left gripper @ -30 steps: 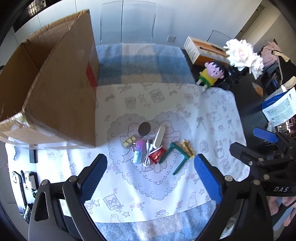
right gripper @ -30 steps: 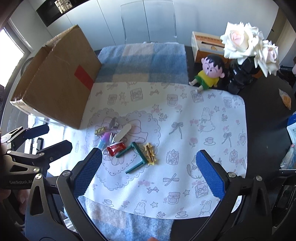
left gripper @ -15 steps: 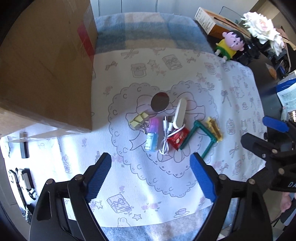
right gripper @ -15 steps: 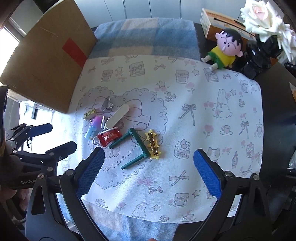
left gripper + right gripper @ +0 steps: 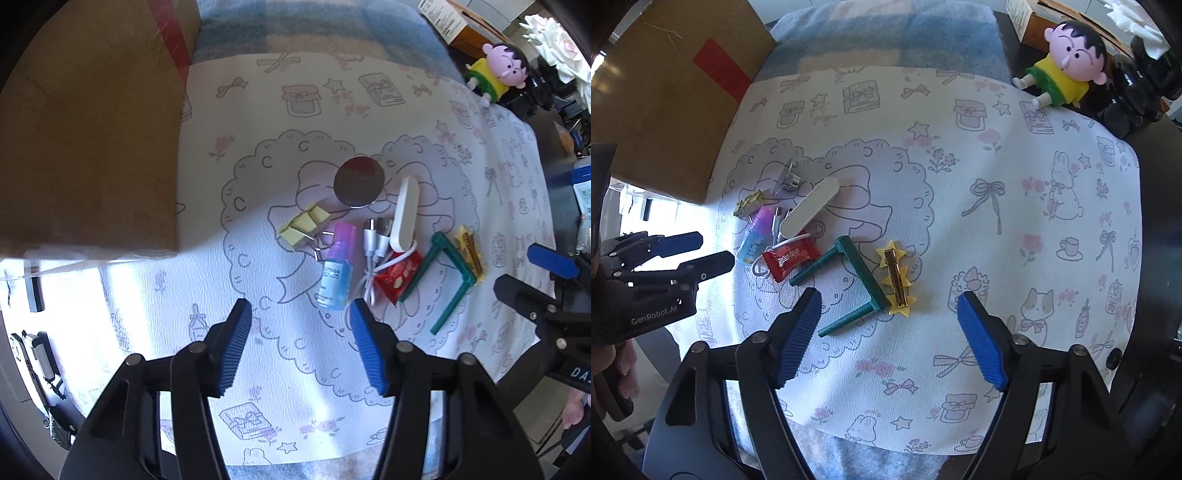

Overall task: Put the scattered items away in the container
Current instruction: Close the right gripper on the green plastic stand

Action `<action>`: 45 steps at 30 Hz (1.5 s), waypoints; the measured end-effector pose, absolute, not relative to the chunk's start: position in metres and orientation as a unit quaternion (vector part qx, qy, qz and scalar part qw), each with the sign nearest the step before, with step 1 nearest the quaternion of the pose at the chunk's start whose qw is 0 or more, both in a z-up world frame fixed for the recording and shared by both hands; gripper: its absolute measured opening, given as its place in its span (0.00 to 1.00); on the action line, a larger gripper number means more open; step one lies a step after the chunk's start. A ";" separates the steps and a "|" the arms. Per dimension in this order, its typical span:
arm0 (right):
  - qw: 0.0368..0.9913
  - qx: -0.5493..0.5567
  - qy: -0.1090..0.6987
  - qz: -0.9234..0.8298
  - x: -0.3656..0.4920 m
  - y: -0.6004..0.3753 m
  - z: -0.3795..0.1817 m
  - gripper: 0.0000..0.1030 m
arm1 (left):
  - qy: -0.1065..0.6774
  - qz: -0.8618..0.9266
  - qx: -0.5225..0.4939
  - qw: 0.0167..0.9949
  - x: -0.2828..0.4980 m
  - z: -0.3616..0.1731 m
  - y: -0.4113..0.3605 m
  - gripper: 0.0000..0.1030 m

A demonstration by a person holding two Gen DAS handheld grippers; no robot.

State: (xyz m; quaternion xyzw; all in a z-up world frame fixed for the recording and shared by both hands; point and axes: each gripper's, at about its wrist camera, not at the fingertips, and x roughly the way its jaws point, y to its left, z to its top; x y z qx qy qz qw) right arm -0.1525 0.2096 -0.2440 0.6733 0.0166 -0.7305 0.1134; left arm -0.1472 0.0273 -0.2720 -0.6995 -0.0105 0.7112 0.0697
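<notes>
A cluster of small items lies on the white printed cloth (image 5: 295, 110): a blue bottle with a purple cap (image 5: 335, 272), a round metal disc (image 5: 359, 182), yellow binder clips (image 5: 301, 225), a white oblong case (image 5: 405, 213), a white cable (image 5: 373, 258), a red candy wrapper (image 5: 397, 275), a green bracket (image 5: 862, 282) and a yellow star hair clip (image 5: 895, 282). The cardboard box (image 5: 85, 129) stands at the left. My left gripper (image 5: 300, 321) is open, just short of the bottle. My right gripper (image 5: 888, 321) is open, just short of the green bracket and hair clip.
A cartoon doll (image 5: 1060, 70) sits at the cloth's far right corner beside a black vase (image 5: 1137, 96) with white flowers. A tissue box (image 5: 450, 20) stands behind. The dark table edge (image 5: 1160, 221) runs on the right. A blue plaid blanket (image 5: 886, 40) lies beneath the cloth.
Both grippers have moved down and forward toward the item cluster, and their jaws have narrowed somewhat. The items have not moved.
</notes>
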 end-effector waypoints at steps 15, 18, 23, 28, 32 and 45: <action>0.127 0.707 0.023 -0.696 -0.163 0.195 -0.283 0.50 | -0.006 0.688 -0.721 0.081 -0.156 -0.296 0.037 0.39; 0.126 0.710 0.033 -0.692 -0.165 0.191 -0.288 0.47 | 0.000 0.688 -0.721 0.079 -0.157 -0.296 0.039 0.36; 0.113 0.706 0.072 -0.695 -0.164 0.183 -0.290 0.32 | 0.008 0.686 -0.724 0.074 -0.160 -0.296 0.039 0.14; 0.107 0.702 0.084 -0.699 -0.161 0.182 -0.289 0.14 | -0.009 0.683 -0.726 0.076 -0.161 -0.297 0.038 0.00; 0.108 0.706 0.054 -0.698 -0.161 0.189 -0.287 0.13 | -0.018 0.683 -0.725 0.083 -0.158 -0.296 0.039 0.00; 0.130 0.671 -0.069 -0.727 -0.148 0.226 -0.252 0.13 | -0.039 0.709 -0.699 0.088 -0.156 -0.263 0.025 0.00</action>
